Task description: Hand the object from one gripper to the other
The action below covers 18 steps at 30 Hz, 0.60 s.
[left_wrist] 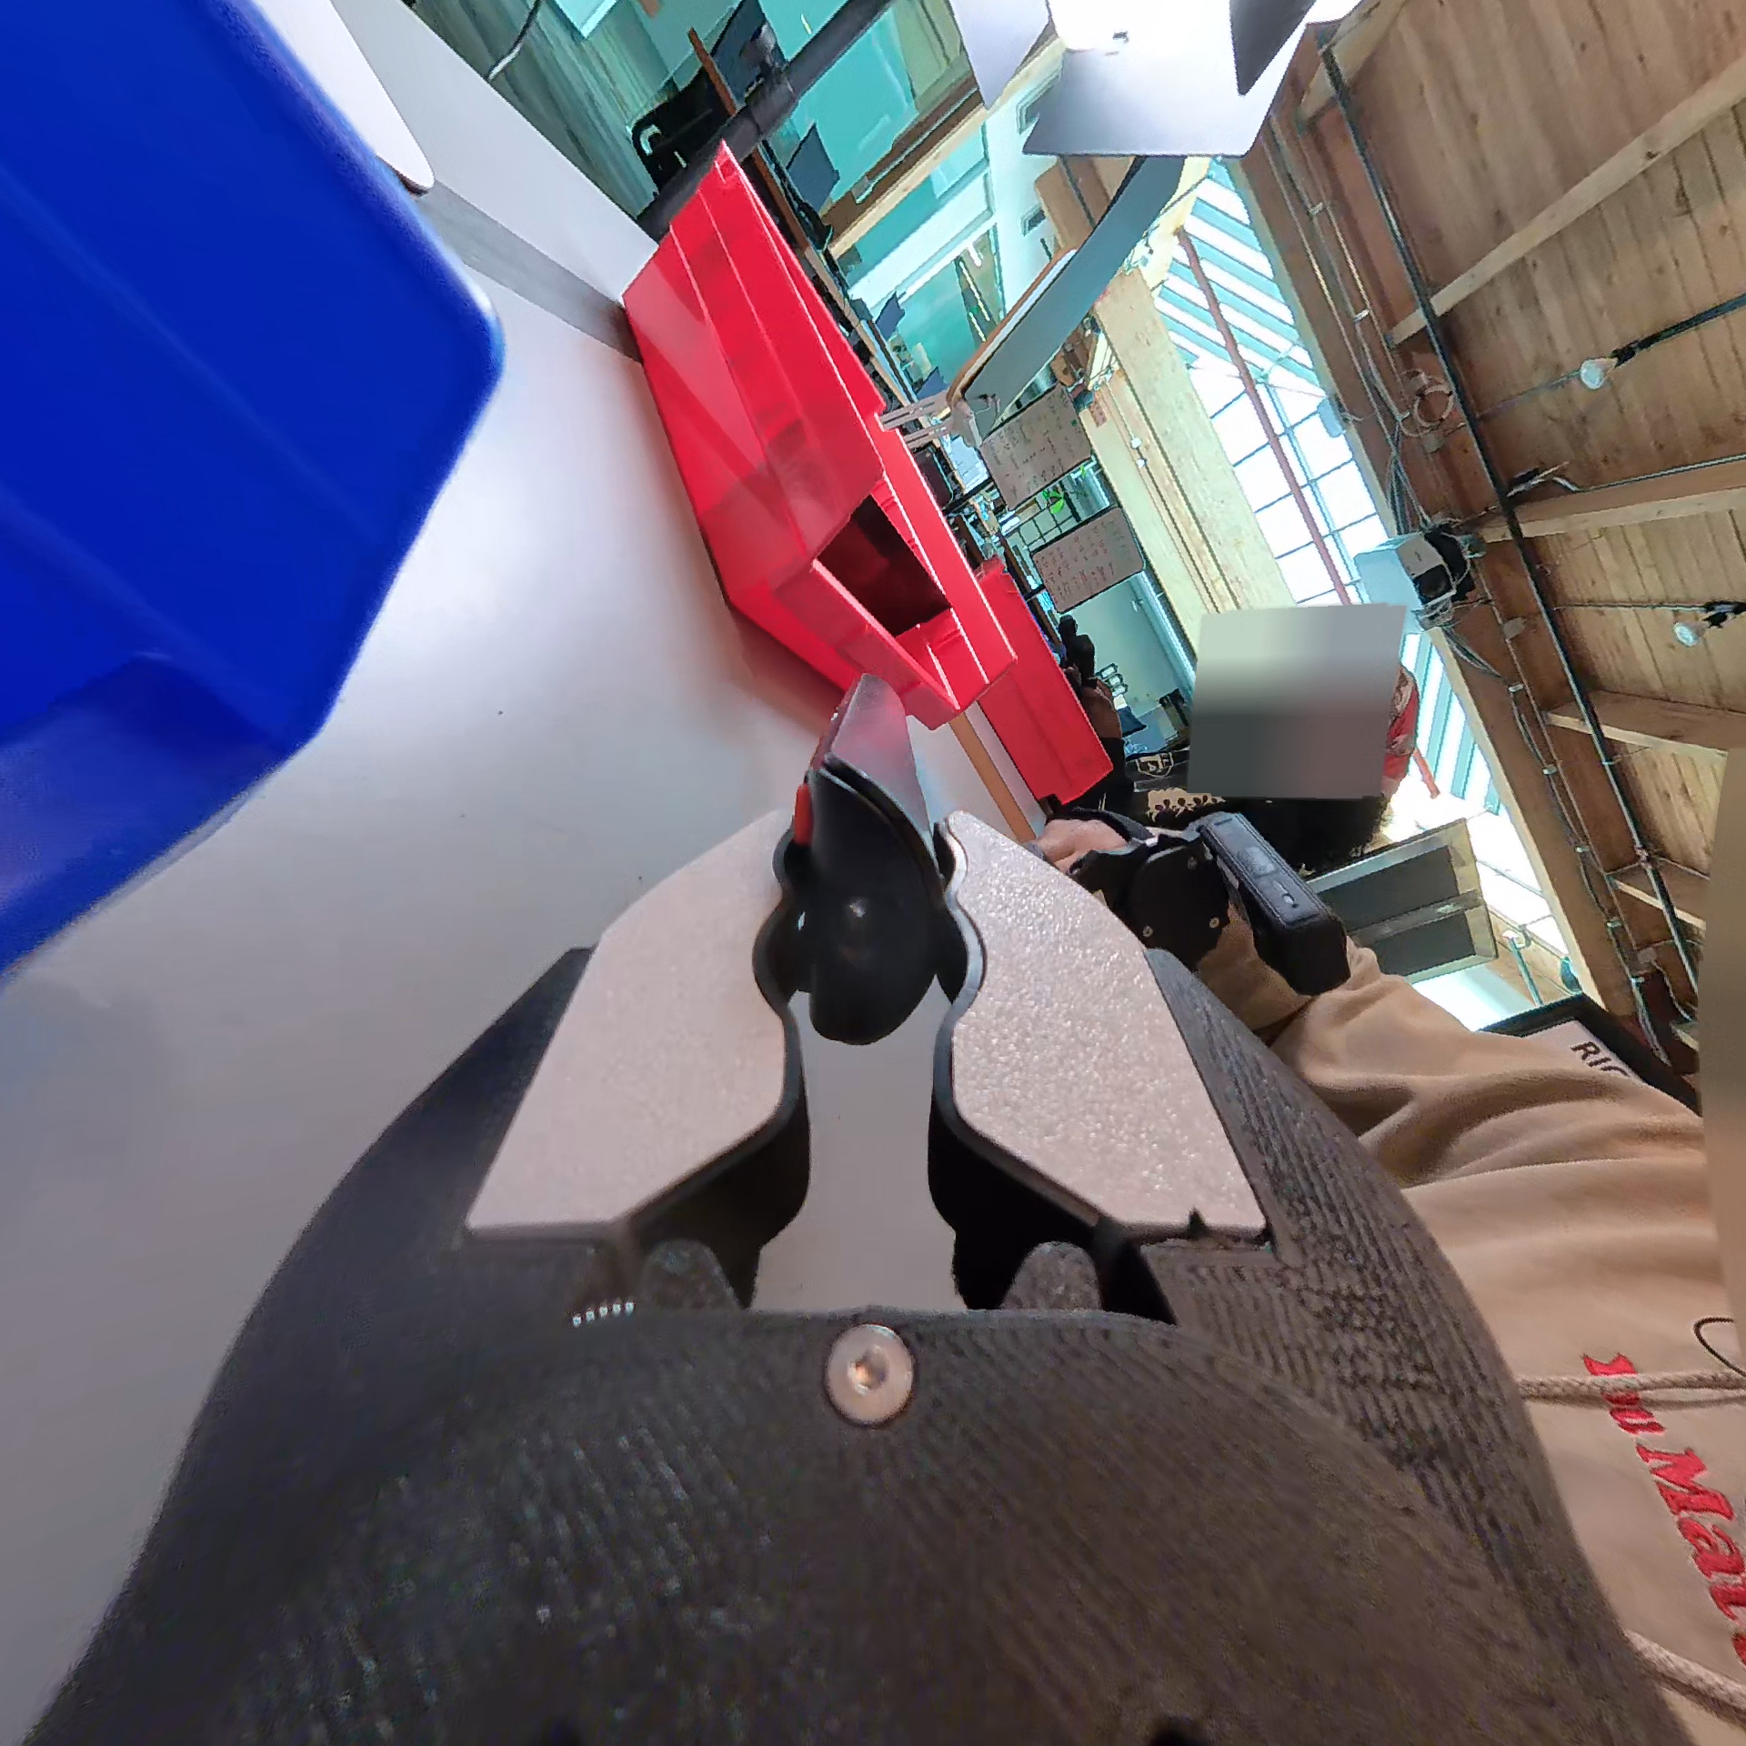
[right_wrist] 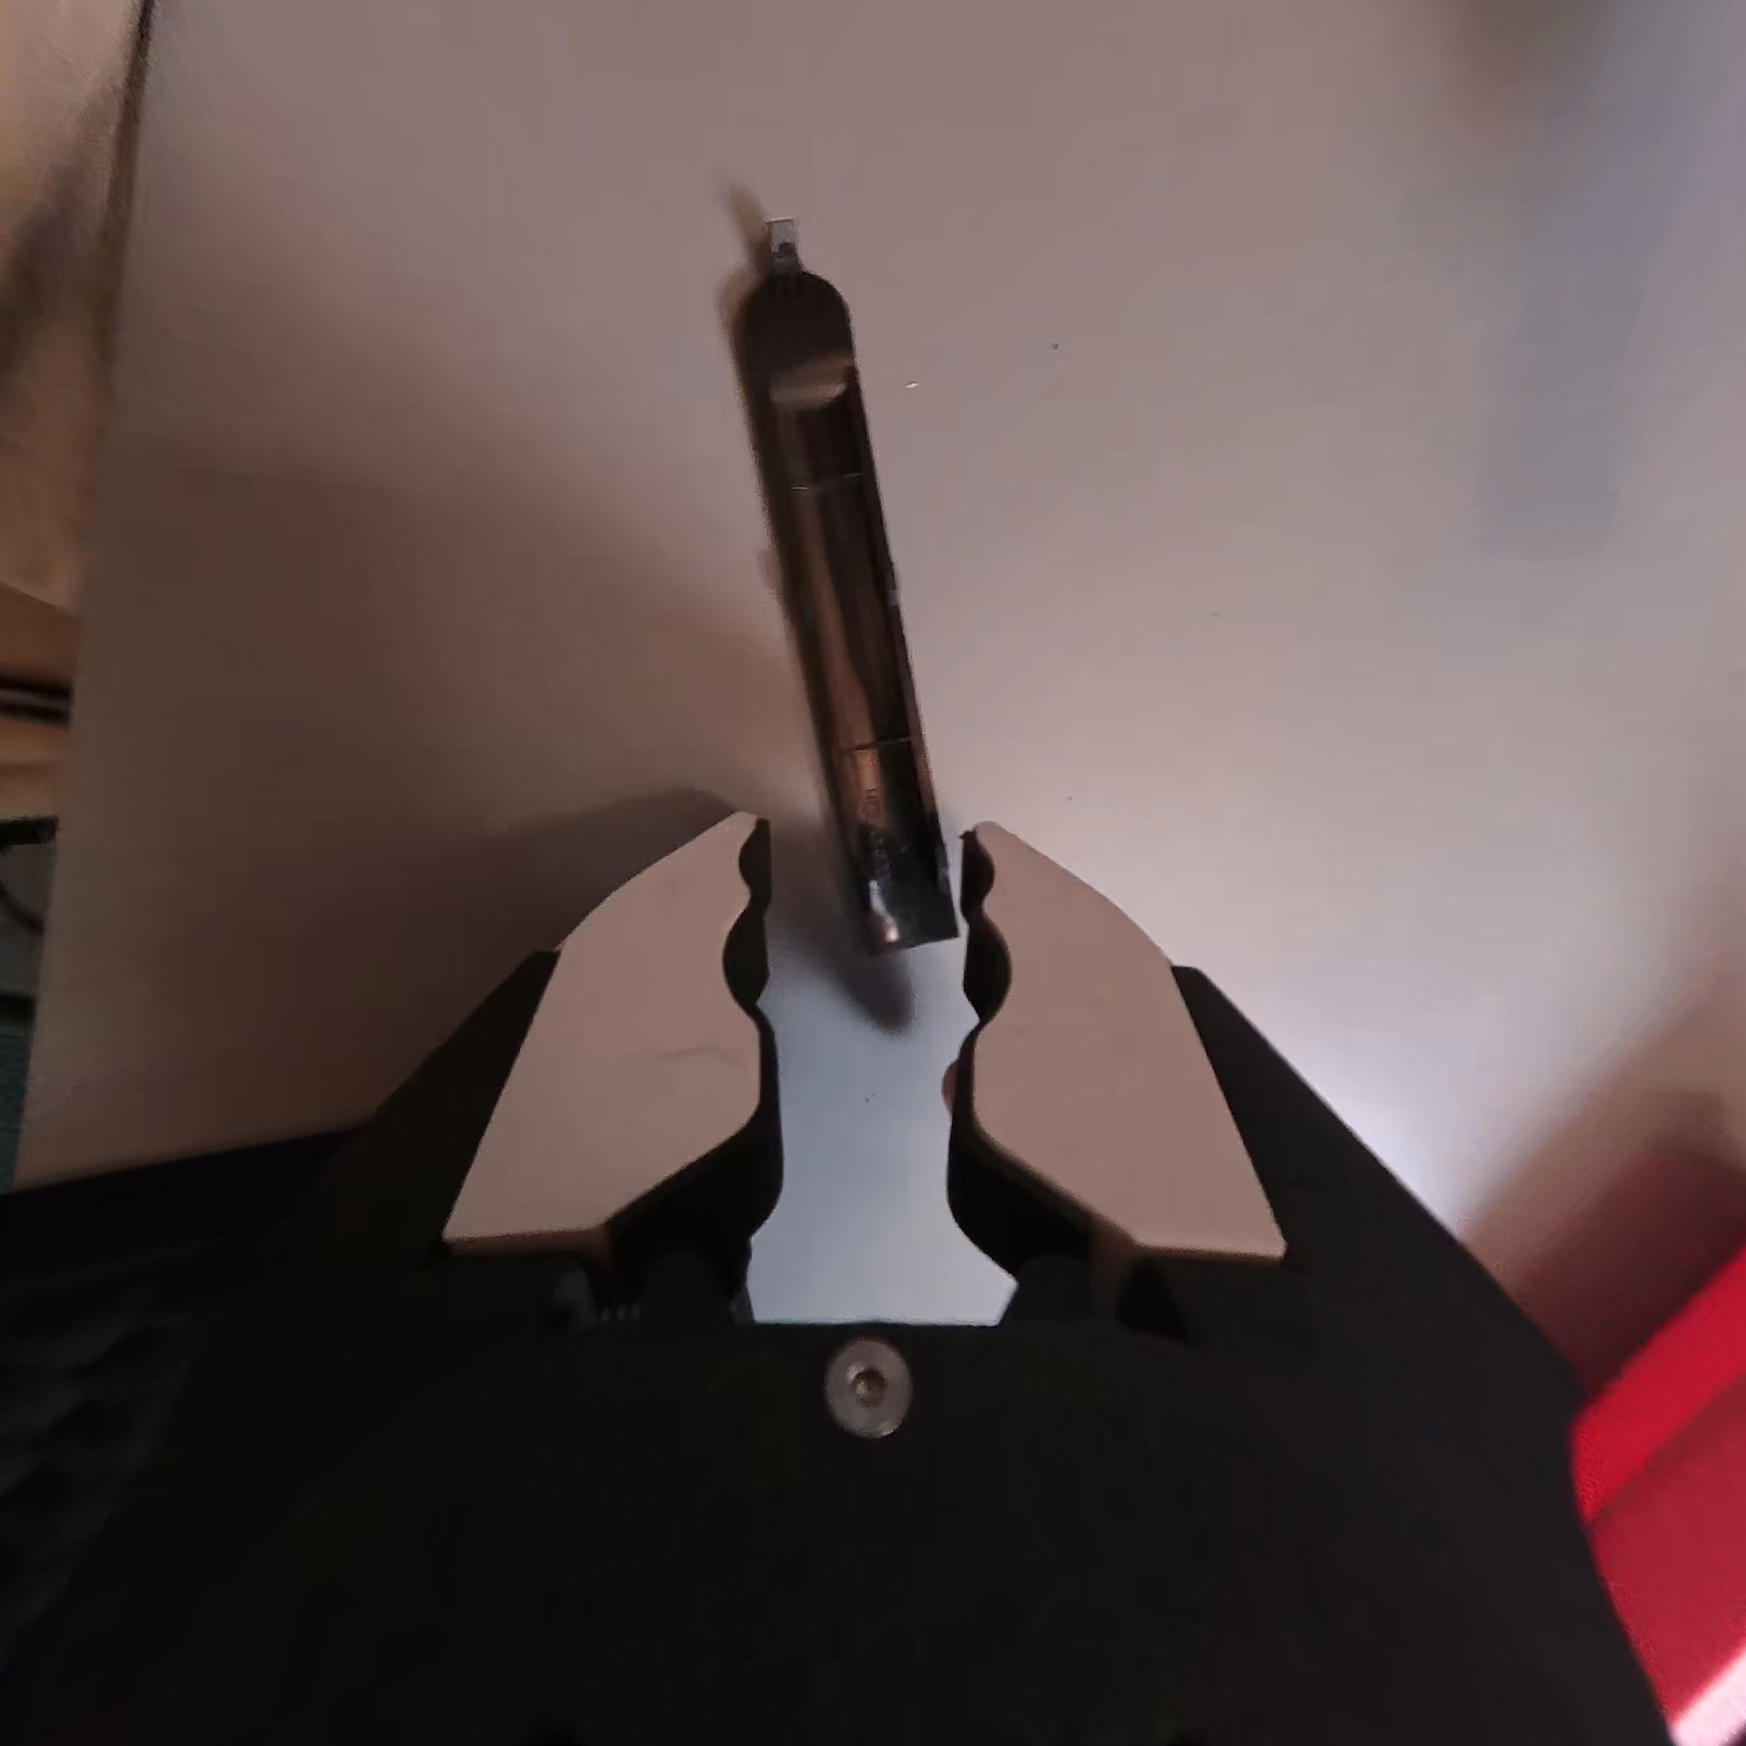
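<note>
In the left wrist view, my left gripper [left_wrist: 864, 841] is shut on a black-handled cutter [left_wrist: 855, 907]. Its metal blade [left_wrist: 874, 746] sticks out past the fingertips, and a red tab shows on its side. It is held above the white table [left_wrist: 529, 661]. In the right wrist view, a long, dark, slim tool [right_wrist: 841, 567] lies on the white table [right_wrist: 1323, 472], pointing away. My right gripper [right_wrist: 864, 831] is open, with the tool's near end between the fingertips, close to the right finger [right_wrist: 1039, 992]. The picture is blurred, and I cannot tell whether they touch.
A blue bin [left_wrist: 189, 425] stands close on the left. Stacked red bins [left_wrist: 784, 453] sit along the table's far edge, and a red bin corner [right_wrist: 1663, 1474] shows at the lower right. A person in a beige sweatshirt [left_wrist: 1512, 1181] is at the right. Tip to tip, the grippers are about 25 cm apart.
</note>
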Motion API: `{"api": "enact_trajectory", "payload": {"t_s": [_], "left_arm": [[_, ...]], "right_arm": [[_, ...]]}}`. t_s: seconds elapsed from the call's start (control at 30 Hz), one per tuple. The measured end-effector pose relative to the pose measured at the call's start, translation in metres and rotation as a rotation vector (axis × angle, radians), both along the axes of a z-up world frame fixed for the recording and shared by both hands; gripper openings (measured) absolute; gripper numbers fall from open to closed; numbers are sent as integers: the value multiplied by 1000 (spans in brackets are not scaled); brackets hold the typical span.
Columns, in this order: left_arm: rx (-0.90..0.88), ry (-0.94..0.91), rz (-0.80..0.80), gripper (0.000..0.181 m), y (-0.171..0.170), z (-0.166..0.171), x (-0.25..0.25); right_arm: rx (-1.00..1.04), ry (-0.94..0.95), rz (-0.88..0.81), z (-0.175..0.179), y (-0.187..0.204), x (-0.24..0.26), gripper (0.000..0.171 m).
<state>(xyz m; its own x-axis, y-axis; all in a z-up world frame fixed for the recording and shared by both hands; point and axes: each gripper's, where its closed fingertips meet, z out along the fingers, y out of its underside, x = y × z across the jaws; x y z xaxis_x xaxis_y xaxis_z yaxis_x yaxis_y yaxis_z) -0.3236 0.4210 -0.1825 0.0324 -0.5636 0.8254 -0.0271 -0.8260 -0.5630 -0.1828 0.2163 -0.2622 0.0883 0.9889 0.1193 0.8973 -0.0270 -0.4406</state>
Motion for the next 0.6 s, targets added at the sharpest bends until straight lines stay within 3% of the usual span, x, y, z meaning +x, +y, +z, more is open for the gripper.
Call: {"api": "enact_trajectory", "payload": {"t_s": [0.1, 0.2, 0.3, 0.37, 0.47, 0.6], "left_arm": [[5, 19, -3, 25, -3, -3, 3], [14, 33, -3, 25, -5, -5, 4], [18, 43, -13, 25, -8, -8, 5], [18, 49, -25, 25, -10, -10, 7], [18, 49, -40, 25, -12, -10, 8], [23, 49, -53, 25, -14, -9, 9]], "right_arm": [[-31, 13, -7, -3, 7, -2, 21], [-139, -8, 0, -2, 4, -6, 20], [-575, 97, -42, 20, -30, -20, 20], [-698, 180, -131, 29, -25, -26, 20], [-665, 160, -309, 15, 2, -12, 37], [-451, 273, -462, 20, 46, -2, 28]]}}
